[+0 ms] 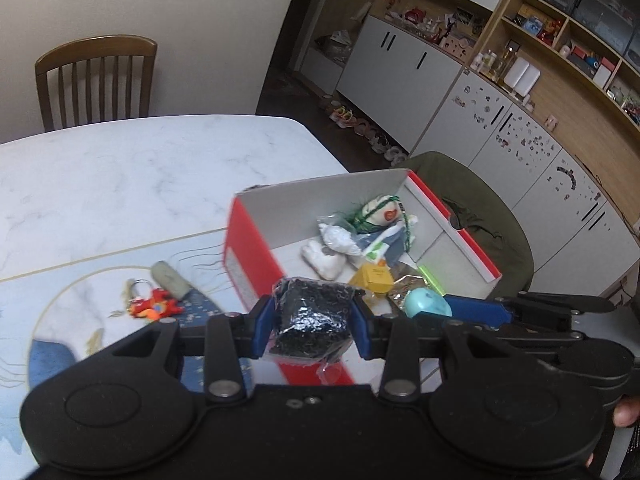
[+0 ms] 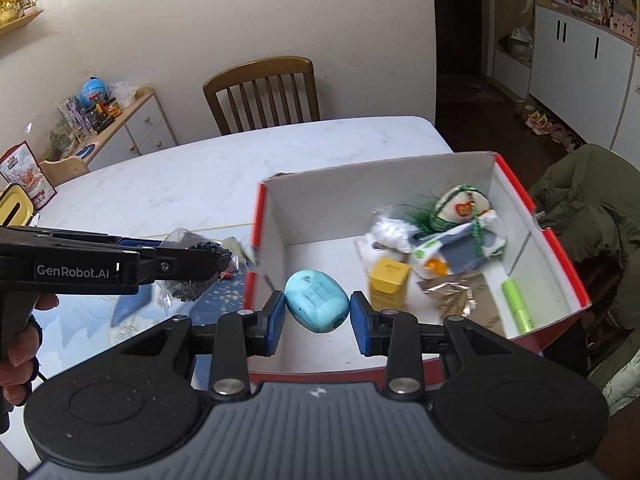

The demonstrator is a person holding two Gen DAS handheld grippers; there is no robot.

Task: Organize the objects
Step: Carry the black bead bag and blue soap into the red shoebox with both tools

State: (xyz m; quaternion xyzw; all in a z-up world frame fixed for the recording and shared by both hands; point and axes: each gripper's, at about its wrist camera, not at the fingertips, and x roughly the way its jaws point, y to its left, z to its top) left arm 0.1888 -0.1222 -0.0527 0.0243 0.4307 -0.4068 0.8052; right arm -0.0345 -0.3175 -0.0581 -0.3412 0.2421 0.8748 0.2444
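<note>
Your left tongs (image 1: 312, 322) are clamped on a clear bag of small black pieces (image 1: 310, 316), the blue pads pressing it from both sides; the bag hangs above the near left corner of the red box (image 1: 244, 256), off the tabletop (image 1: 120, 176). Your right tongs (image 2: 317, 311) grip a turquoise egg-shaped thing (image 2: 316, 306) between their blue pads, held over the near part of the box floor, just inside the left wall. In the right wrist view your left tongs come in from the left edge, the bag (image 2: 196, 268) at their tip just beside the box's left wall.

The box (image 2: 540, 236) is red outside and white inside, open at the top, and stands on the tabletop near its right edge. Inside, nearest to you, lie a green marker (image 2: 518, 306) along the right wall, a crinkled foil wrapper (image 2: 460, 292) and a small yellow carton (image 2: 390, 284). Behind them are a white crumpled packet (image 2: 390, 230), a blue-grey and white pack (image 2: 460, 246) and, at the back, a cream round plush with a red heart (image 2: 462, 204) and green strands.

Left of the box, on the printed mat (image 1: 60, 320), lie a red and orange keyring figure (image 1: 154, 304) and a grey-green cylinder (image 1: 170, 280), close to each other. Beyond the tabletop stands a wooden chair (image 1: 96, 80); right of the box, an olive jacket (image 2: 592, 208) is draped over another seat.
</note>
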